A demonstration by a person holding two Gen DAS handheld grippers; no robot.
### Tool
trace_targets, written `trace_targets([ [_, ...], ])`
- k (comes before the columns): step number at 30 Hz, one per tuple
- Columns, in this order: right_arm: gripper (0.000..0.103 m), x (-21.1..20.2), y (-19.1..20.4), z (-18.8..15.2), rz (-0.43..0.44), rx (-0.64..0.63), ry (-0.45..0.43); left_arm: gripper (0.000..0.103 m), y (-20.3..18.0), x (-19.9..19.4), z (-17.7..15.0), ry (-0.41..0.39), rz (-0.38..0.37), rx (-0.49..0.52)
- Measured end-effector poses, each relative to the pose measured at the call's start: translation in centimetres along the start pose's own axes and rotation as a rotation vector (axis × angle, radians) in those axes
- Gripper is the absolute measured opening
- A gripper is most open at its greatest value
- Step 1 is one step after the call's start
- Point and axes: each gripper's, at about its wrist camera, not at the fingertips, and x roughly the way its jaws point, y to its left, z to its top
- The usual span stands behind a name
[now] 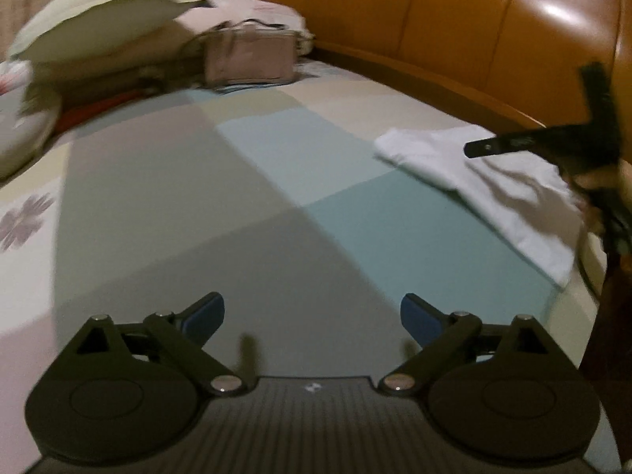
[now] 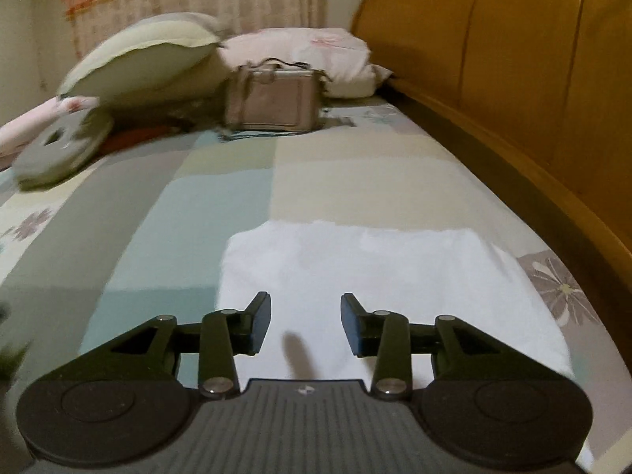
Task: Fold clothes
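White folded garment (image 2: 355, 276) is laid flat on the patchwork bed cover (image 1: 237, 197), near the edge along the wooden headboard (image 1: 474, 39). Left gripper (image 1: 312, 316) is held over bare cover, jaws spread wide, nothing grasped. Right gripper (image 2: 306, 322) is poised above the garment, jaws parted, released. Grey bag (image 2: 272, 98) and pillows (image 2: 138, 59) are seen at the far end.

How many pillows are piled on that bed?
2 clearly: a pale green pillow propped at the far left, and a pink floral pillow behind the grey bag, by the headboard. More bedding at the left edge is too blurred to tell.
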Motion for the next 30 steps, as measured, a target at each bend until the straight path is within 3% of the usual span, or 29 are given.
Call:
trace_targets([
  [1, 0.047, 1.2, -0.1, -0.2, -0.013, 0.006, 0.023, 0.096, 0.2, -0.8, -0.8, -0.004, 0.021, -0.010],
  [3, 0.067, 2.1, 0.4, -0.8, -0.014, 0.002, 0.022, 0.096, 0.3, -1.7, -1.8, -0.012, 0.062, 0.002],
  [5, 0.070, 1.9, 1.6, -0.8, -0.029, -0.026, 0.034, 0.098, 0.2, -2.3, -2.3, -0.028, 0.080, 0.029],
  [8, 0.073, -0.7, 1.3, -0.9, 0.012, 0.029, 0.043, 0.100, -0.2, -3.3, -2.7, -0.053, 0.080, 0.070],
  [10, 0.089, -3.0, 0.6, -1.6, 0.042, 0.067, 0.016, 0.101, -0.6, -3.8, -3.0, -0.070, 0.105, 0.090],
  [12, 0.096, -5.2, 0.0, -3.6, -0.003, 0.062, -0.027, 0.101, -1.3, -4.1, -3.4, -0.089, 0.128, 0.115],
  [14, 0.096, -5.9, -0.8, -5.7, -0.038, 0.066, -0.003, 0.102, -2.1, -4.3, -3.8, -0.100, 0.136, 0.148],
  [19, 0.097, -7.5, -2.0, -9.7, -0.023, 0.041, 0.042, 0.102, -4.4, -4.7, -4.6, -0.116, 0.162, 0.250],
  [23, 0.097, -8.8, -4.8, -8.5, -0.004, 0.157, -0.045, 0.102, -5.5, -4.9, -4.9, -0.108, 0.149, 0.295],
  [30, 0.097, -5.7, -9.4, -6.3, -0.022, 0.288, -0.119, 0.102, -5.3, -4.3, -5.0, -0.080, 0.125, 0.243],
])
